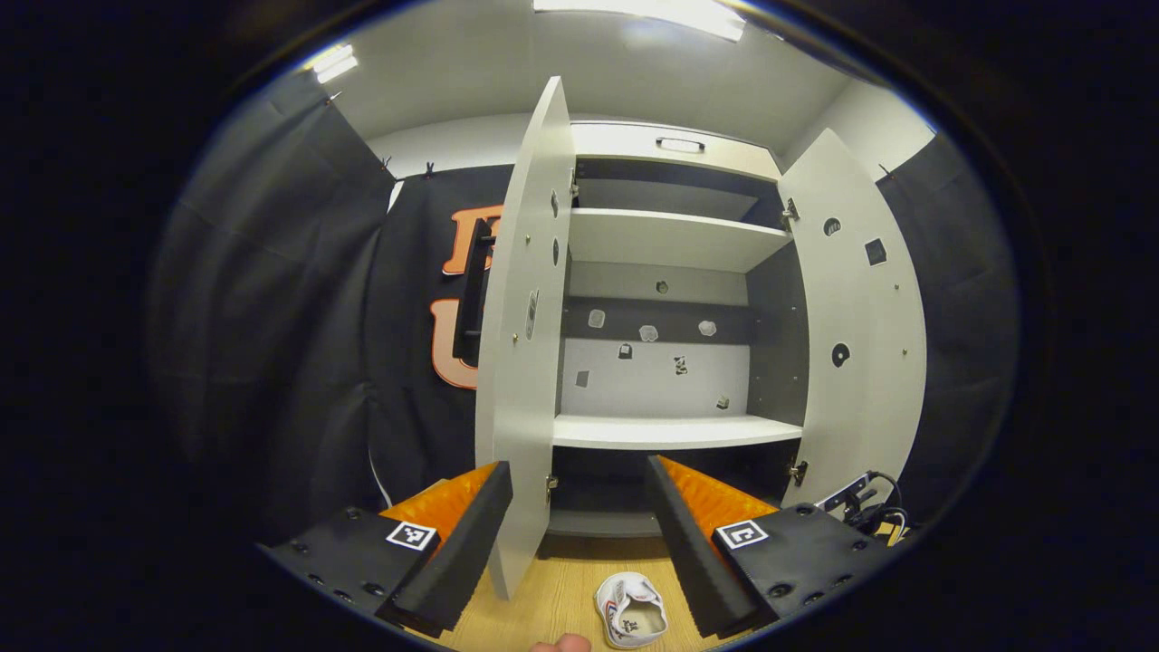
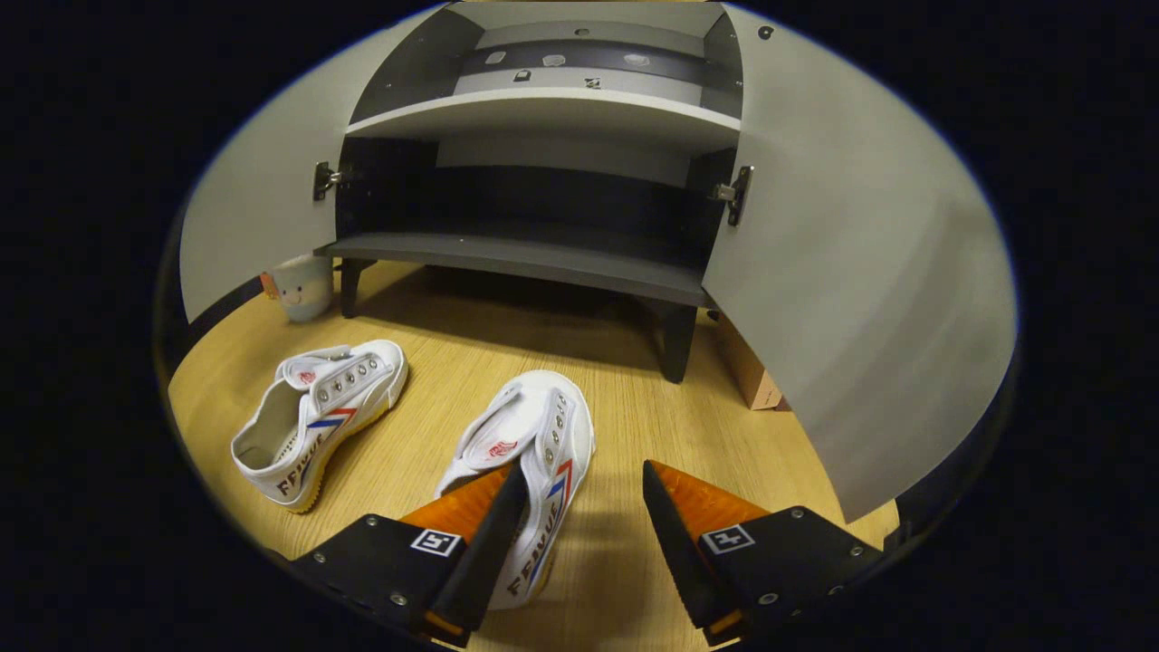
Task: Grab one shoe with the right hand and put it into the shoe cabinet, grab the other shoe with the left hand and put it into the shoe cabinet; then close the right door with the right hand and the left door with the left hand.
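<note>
Two white canvas shoes lie on the wooden floor in front of the shoe cabinet (image 2: 516, 254), whose two doors stand open. In the right gripper view my right gripper (image 2: 586, 471) is open and low over the nearer shoe (image 2: 534, 426). One finger (image 2: 489, 534) covers that shoe's opening, and the shoe's outer side lies in the gap between the fingers. The other shoe (image 2: 317, 407) rests further left, apart from it. My left gripper (image 1: 576, 464) is open and empty, held high and facing the cabinet shelves (image 1: 675, 430). One shoe (image 1: 631, 611) shows below it.
The left door (image 1: 521, 362) and the right door (image 1: 856, 344) swing out toward me. A small white cup (image 2: 303, 285) stands by the cabinet's left leg and a cardboard box (image 2: 751, 371) behind the right door. Cables (image 1: 869, 512) lie at the right.
</note>
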Tool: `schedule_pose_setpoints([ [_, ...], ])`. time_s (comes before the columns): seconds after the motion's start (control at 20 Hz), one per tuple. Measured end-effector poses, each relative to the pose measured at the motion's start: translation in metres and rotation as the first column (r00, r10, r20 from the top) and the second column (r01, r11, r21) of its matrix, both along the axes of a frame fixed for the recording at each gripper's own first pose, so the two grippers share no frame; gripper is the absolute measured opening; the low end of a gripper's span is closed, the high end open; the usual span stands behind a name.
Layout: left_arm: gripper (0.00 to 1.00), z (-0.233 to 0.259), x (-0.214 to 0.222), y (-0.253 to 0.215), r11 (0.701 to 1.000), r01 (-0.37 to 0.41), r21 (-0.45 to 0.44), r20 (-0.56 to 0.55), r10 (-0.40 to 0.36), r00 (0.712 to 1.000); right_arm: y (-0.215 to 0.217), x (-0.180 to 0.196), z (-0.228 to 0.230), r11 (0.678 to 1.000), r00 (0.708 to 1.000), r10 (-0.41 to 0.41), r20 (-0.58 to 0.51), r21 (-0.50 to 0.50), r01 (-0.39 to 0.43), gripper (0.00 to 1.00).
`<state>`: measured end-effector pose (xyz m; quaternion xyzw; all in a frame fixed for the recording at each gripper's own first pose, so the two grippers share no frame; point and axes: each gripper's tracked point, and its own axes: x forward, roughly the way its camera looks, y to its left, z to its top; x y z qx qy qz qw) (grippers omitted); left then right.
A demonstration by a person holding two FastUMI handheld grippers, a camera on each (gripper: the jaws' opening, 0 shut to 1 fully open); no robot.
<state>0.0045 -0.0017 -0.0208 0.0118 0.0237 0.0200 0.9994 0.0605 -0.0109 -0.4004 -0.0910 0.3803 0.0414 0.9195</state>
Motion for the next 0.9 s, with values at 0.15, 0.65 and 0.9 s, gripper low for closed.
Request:
schedule_pose_setpoints([
  [0.15, 0.99, -0.001, 0.001, 0.002, 1.0, -0.014, 0.012, -0.005, 0.014, 1.0, 0.0, 0.009, -0.005, 1.0, 1.0, 0.011, 0.021, -0.001, -0.011, 0.78],
  [0.65, 0.96, -0.007, -0.003, -0.004, 0.998, -0.047, 0.041, -0.029, 0.048, 0.998, -0.002, 0.048, -0.029, 0.999, 0.997, -0.036, 0.062, -0.007, 0.036, 0.05],
  [0.9, 0.94, -0.008, -0.006, -0.015, 0.998, -0.03, 0.05, -0.03, 0.032, 0.999, -0.003, 0.042, -0.014, 0.994, 0.994, -0.088, 0.068, 0.078, 0.082, 0.01],
])
